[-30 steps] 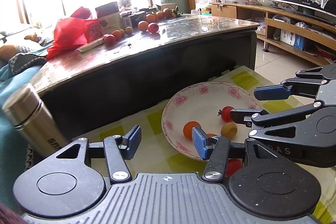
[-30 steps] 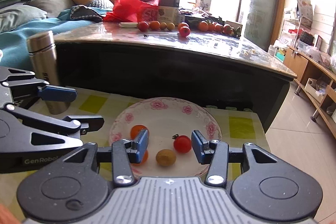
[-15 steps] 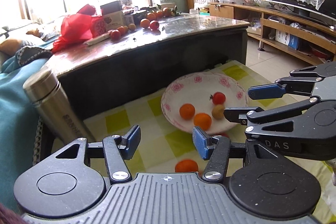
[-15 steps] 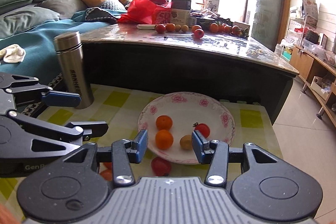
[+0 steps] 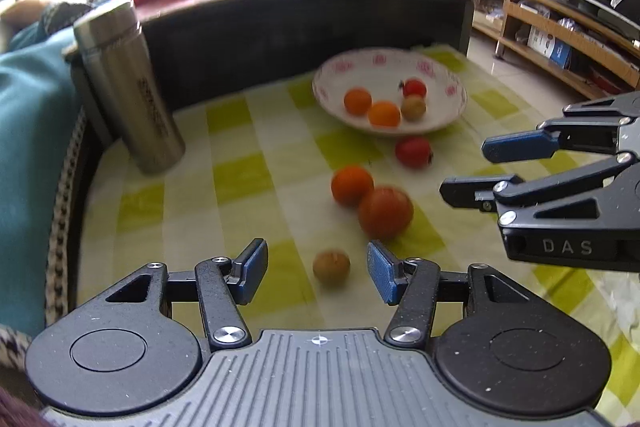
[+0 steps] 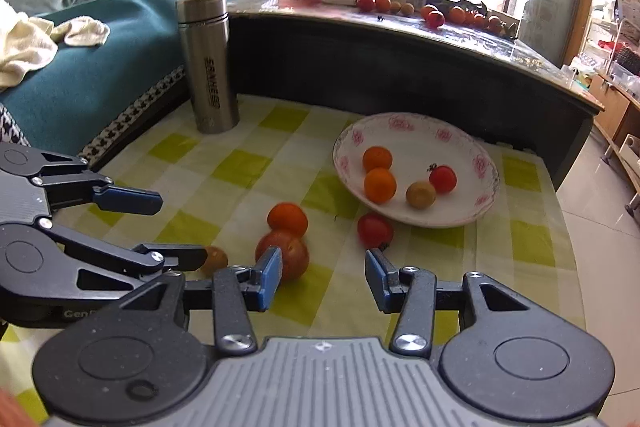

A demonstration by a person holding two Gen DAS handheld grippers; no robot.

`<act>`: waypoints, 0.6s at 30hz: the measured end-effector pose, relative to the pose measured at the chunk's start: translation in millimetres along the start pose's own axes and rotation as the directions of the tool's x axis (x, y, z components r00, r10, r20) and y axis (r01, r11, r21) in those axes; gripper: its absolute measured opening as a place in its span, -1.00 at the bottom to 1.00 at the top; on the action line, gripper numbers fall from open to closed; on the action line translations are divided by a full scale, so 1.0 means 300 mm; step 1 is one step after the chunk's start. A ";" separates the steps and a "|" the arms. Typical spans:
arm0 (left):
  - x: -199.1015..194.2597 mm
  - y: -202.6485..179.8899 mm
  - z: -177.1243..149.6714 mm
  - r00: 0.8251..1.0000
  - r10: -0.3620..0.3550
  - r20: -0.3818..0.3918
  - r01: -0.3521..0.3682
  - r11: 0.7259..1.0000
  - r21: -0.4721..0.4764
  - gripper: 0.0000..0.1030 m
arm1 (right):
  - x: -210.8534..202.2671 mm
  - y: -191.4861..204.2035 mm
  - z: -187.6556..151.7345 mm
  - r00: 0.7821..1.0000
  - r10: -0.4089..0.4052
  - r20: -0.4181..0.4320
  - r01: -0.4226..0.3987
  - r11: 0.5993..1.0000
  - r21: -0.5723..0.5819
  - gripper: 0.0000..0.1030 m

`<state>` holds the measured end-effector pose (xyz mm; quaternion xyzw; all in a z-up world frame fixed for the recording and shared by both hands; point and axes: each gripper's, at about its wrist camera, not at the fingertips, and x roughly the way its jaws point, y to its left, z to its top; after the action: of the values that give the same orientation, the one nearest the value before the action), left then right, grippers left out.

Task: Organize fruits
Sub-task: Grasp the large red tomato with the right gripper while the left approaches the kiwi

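Pulled back and raised since a second ago, when both views sat close over the plate; now showing the whole checked cloth [image 6: 240,167] and the loose fruit on it. Left hand-held gripper [image 5: 318,273] spread wide and empty, hovering low at the near edge with the small brown fruit [image 5: 331,266] just beyond the gap between its fingers. Right hand-held gripper [image 6: 322,275] likewise wide apart and holding nothing, with the large red fruit [image 6: 286,253] just past its left finger. Floral plate [image 6: 480,163] at the far right of the cloth, carrying two small oranges, a brown fruit and a stemmed red tomato. Outside it on the cloth: an orange fruit [image 6: 287,218] touching the large red one, a red tomato [image 6: 374,230] just beside the plate's near rim, and the brown fruit nearest the left side. Steel flask [image 6: 208,63] upright at the far left, well apart from the fruit. More fruit up on the dark desk [image 6: 400,39] behind, out of easy reach. Step in hand, by the look of it: between picks, choosing the next loose piece. Next move likely calling for a forward dip of the left fingers around the brown fruit, a gentle squeeze, then a carry to the plate without nudging the touching pair into a roll.
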<state>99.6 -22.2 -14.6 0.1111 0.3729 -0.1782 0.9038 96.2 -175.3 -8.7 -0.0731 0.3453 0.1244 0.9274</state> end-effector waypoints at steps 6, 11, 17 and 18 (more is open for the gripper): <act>0.003 -0.002 -0.035 1.000 -0.002 -0.015 0.002 1.000 0.005 0.22 | 0.022 0.031 -0.022 1.000 0.010 -0.030 -0.011 0.999 -0.031 -0.02; 0.022 0.009 -0.037 1.000 -0.009 -0.021 0.009 1.000 -0.008 0.21 | 0.057 0.039 -0.012 0.999 0.023 -0.033 -0.025 0.999 -0.037 -0.02; 0.046 0.018 -0.038 0.999 -0.019 -0.038 0.019 1.000 -0.006 0.22 | 0.113 0.035 -0.002 0.997 0.068 -0.047 -0.070 0.997 -0.031 -0.01; 0.048 0.018 -0.037 0.999 -0.023 -0.041 0.023 1.000 -0.003 0.22 | 0.124 0.038 0.001 0.996 0.076 -0.048 -0.078 0.996 -0.033 -0.01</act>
<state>104.3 -17.0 -32.2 0.1093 0.3928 -0.1857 0.8940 120.2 -157.6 -33.5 -0.0790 0.3673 0.1643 0.9121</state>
